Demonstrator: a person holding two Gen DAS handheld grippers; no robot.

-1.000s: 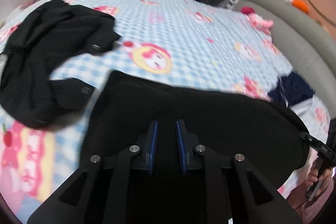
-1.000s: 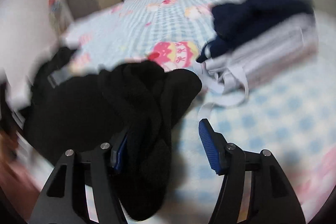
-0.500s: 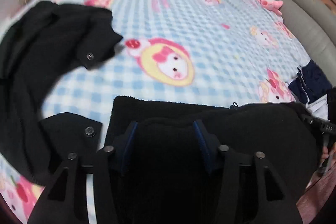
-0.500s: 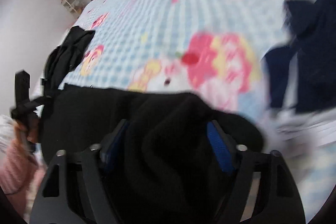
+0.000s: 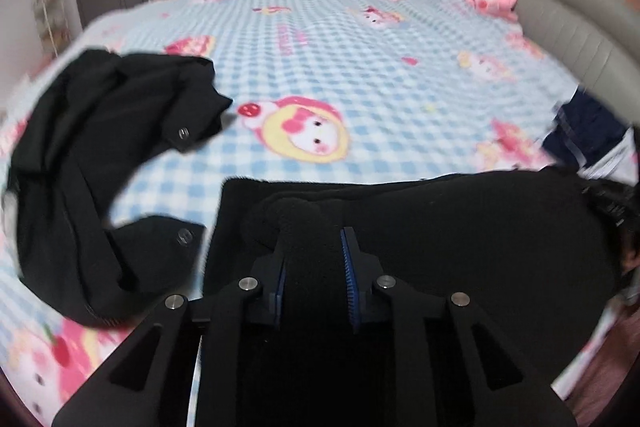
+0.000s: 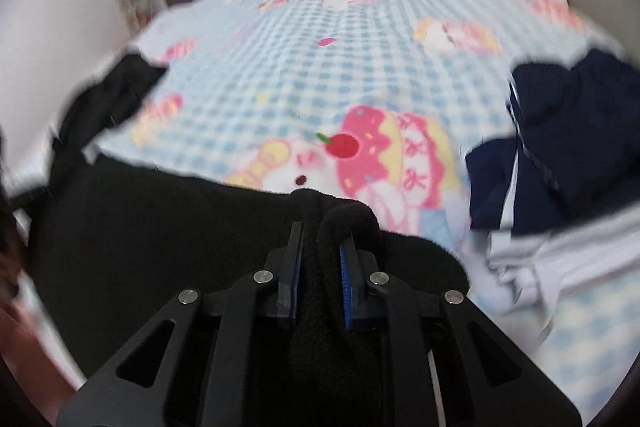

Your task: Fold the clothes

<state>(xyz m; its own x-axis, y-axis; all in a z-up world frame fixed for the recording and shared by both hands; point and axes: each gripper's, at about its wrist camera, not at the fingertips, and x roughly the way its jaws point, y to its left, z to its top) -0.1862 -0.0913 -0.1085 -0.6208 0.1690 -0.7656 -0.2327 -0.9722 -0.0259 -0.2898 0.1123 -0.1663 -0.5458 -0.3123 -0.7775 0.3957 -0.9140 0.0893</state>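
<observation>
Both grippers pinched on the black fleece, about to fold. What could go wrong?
1. The left gripper and right gripper each pinch a bunched ridge of the black fleece garment, so layers may slip out unevenly.
2. The black jacket lies just beside it and could get dragged along.

The black garment (image 5: 440,235) is thick, matt, fuzzy fleece cloth. The bed cover (image 5: 360,67) looks soft, waffle-textured cloth. Matt black plastic claw arms carry shiny metal pins.
</observation>
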